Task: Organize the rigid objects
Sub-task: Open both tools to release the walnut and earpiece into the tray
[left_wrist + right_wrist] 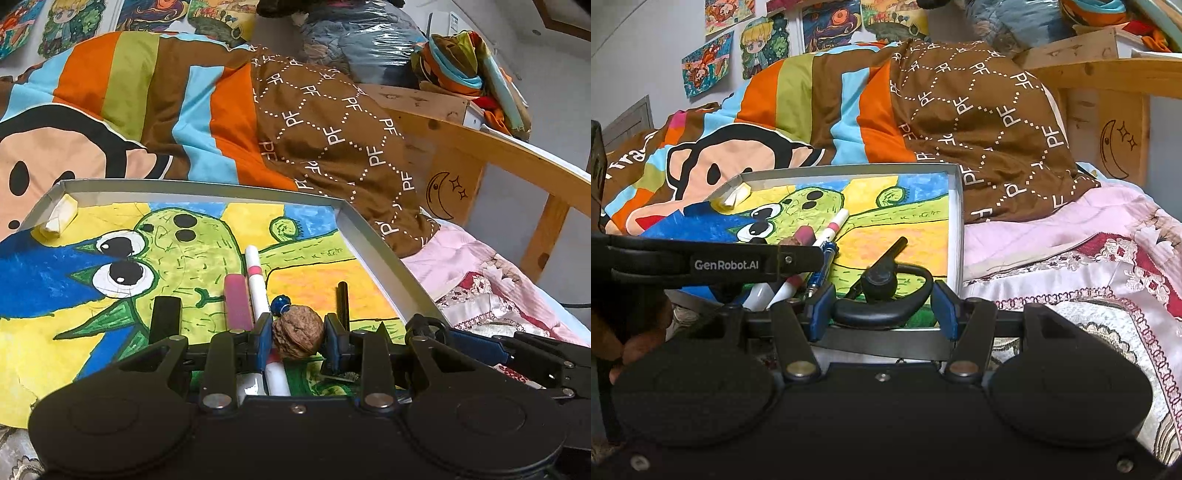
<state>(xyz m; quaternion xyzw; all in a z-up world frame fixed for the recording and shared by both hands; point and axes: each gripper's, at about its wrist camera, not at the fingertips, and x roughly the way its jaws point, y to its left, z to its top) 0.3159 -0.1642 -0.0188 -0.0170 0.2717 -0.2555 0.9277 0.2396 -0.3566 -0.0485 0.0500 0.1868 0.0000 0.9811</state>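
I'm pinching the walnut [298,336] in my left gripper [297,338] over the tray's [384,254] near edge; my right gripper [884,308], jaws apart, seems to be straddling the black earpiece [882,295] — the round nut risks slipping out

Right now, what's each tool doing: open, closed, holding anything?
Left tool: closed on the walnut.
Right tool: open around the black earpiece, pads apart from it.
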